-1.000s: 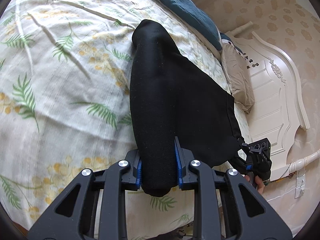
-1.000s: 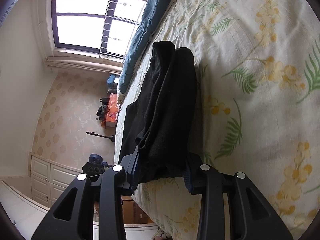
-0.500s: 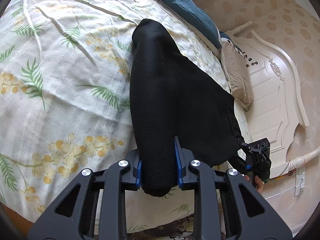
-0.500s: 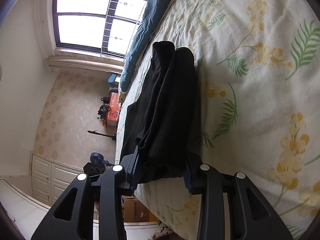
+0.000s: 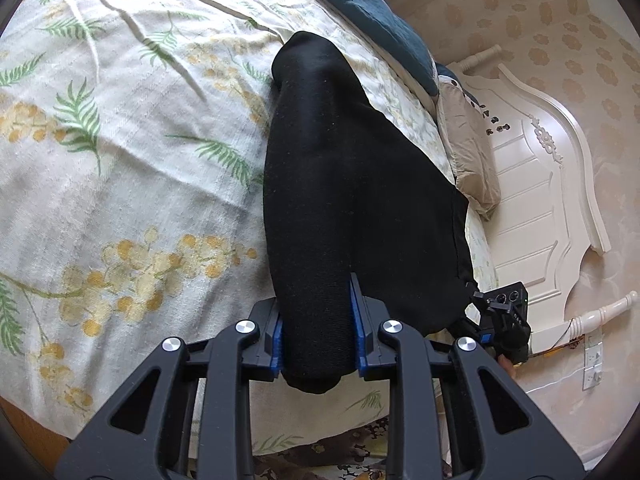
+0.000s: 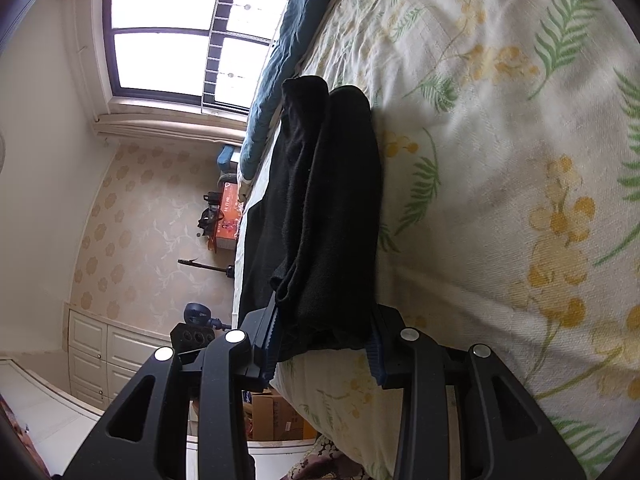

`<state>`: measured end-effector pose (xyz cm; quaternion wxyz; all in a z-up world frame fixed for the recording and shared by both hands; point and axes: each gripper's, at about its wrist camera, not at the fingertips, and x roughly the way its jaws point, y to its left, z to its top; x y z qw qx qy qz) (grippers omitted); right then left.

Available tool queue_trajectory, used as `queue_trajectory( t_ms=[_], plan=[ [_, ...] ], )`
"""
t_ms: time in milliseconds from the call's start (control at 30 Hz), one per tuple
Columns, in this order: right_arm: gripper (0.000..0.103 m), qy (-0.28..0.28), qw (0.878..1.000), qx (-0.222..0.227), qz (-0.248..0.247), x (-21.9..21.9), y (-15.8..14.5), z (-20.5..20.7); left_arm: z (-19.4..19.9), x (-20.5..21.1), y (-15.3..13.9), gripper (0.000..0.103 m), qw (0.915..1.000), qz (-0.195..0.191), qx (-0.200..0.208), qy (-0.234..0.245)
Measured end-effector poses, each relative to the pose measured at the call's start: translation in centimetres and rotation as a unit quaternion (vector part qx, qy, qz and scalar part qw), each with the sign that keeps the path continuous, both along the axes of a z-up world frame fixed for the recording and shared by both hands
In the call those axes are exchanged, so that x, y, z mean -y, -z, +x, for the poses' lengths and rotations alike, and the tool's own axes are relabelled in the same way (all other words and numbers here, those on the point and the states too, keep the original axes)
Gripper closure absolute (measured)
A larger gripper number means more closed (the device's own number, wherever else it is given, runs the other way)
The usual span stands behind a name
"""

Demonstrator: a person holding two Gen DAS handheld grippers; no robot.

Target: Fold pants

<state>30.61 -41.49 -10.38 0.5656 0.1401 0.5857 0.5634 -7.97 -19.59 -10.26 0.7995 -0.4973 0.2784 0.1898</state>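
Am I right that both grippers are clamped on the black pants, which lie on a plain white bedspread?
Not quite. The bedspread is not plain: it has green fern and yellow flower prints, clear in both wrist views. The rest holds: the left gripper and the right gripper are each shut on the black pants.

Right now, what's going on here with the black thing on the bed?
A person holding a gripper in each hand is folding black pants on a floral bedspread. The left gripper is clamped on one end of the fabric, and the right gripper is clamped on a bunched end beside it. The pants lie stretched away from both grippers across the bed, near its edge, with the layers doubled over.
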Motion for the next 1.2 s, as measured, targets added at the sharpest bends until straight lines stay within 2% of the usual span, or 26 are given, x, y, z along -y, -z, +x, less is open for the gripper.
queue_trajectory(
  t_ms=[67,133,200,233,300,400,467,533,667,733,767,800,833,900,1100,1133,1200],
  plan=[
    [0.066,-0.004,1.000,-0.004,0.007,-0.2,0.1,0.3,-0.1,0.1,0.1,0.070,0.9997,0.019,0.010,0.013],
    [0.062,-0.010,1.000,-0.005,0.013,-0.1,0.1,0.5,-0.6,0.3,0.2,0.055,0.9988,0.041,0.023,0.012],
    [0.053,-0.023,1.000,-0.003,0.010,0.0,-0.2,0.7,-1.9,0.5,0.4,0.033,0.9982,0.053,0.024,-0.014],
    [0.049,-0.025,1.000,0.000,0.005,0.0,-0.7,0.8,-2.3,0.5,0.4,0.032,0.9980,0.052,0.030,-0.020],
    [0.034,-0.027,0.999,0.019,0.003,0.2,-1.9,1.1,-3.4,0.2,0.3,0.029,0.9975,0.048,0.047,-0.022],
    [0.027,-0.028,0.998,0.053,0.000,-0.8,-3.4,2.5,-4.0,-1.2,-0.4,0.023,0.9966,0.064,0.044,-0.027],
    [0.026,-0.027,0.998,0.059,-0.004,-2.0,-3.8,3.6,-3.4,-2.9,-0.6,0.023,0.9965,0.058,0.059,-0.017],
    [0.026,-0.035,0.998,0.047,-0.003,-3.7,-3.3,4.7,-2.2,-4.5,-0.4,0.022,0.9966,0.051,0.064,-0.007],
    [0.026,-0.061,0.998,0.028,0.004,-6.6,-2.1,5.3,1.2,-6.9,0.3,0.022,0.9983,0.043,0.036,0.017],
    [0.042,-0.073,0.996,0.044,-0.001,-6.9,-2.2,4.7,2.1,-7.2,0.1,0.024,0.9979,0.051,0.027,0.030],
    [0.065,-0.079,0.995,0.053,-0.024,-7.2,-1.7,4.7,2.5,-7.4,0.1,0.039,0.9978,0.054,0.014,0.036],
    [0.071,-0.081,0.995,0.043,-0.032,-7.2,-1.2,4.8,2.8,-7.5,0.3,0.063,0.9977,0.052,0.005,0.042],
    [0.073,-0.079,0.996,0.034,-0.028,-7.2,-0.9,4.9,3.2,-7.6,0.5,0.074,0.9977,0.040,0.005,0.055],
    [0.075,-0.079,0.996,0.033,-0.021,-6.9,-0.7,5.0,3.3,-7.8,1.1,0.078,0.9981,0.021,0.011,0.056],
    [0.074,-0.087,0.996,0.024,-0.005,-6.3,-0.5,4.9,2.4,-7.9,1.9,0.078,0.9973,0.014,0.047,0.054],
    [0.072,-0.089,0.996,0.029,-0.004,-5.9,-0.6,5.1,2.4,-7.8,1.8,0.076,0.9971,0.021,0.048,0.054],
    [0.061,-0.103,0.994,0.043,-0.008,-5.8,-1.2,5.3,2.0,-7.5,1.3,0.064,0.9968,0.041,0.045,0.052]
  ],
)
